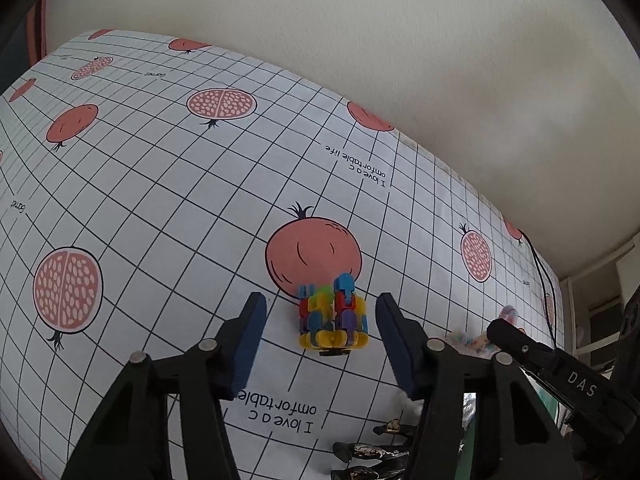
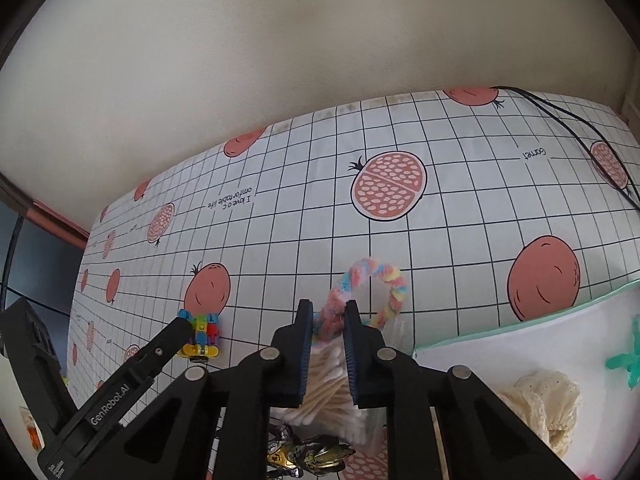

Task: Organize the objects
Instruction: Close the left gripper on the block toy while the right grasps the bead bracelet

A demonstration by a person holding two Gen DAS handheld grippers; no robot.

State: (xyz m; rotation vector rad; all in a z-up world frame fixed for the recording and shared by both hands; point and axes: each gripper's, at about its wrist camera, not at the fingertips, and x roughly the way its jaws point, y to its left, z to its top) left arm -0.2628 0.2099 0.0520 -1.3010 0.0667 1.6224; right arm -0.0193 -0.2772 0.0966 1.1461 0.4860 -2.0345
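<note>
My left gripper is spread wide with the multicoloured interlocking plastic block toy standing between its blue pads, not touching either, on the pomegranate-print grid tablecloth. My right gripper is clenched on the pastel fluffy chenille ring, lifted above a bag of wooden cotton swabs. A white mint-edged fabric bin at right already holds a cream knitted piece and a teal plastic item, so I judge sorting partly done: ring, toy, swabs and gold foil wrappers remain
</note>
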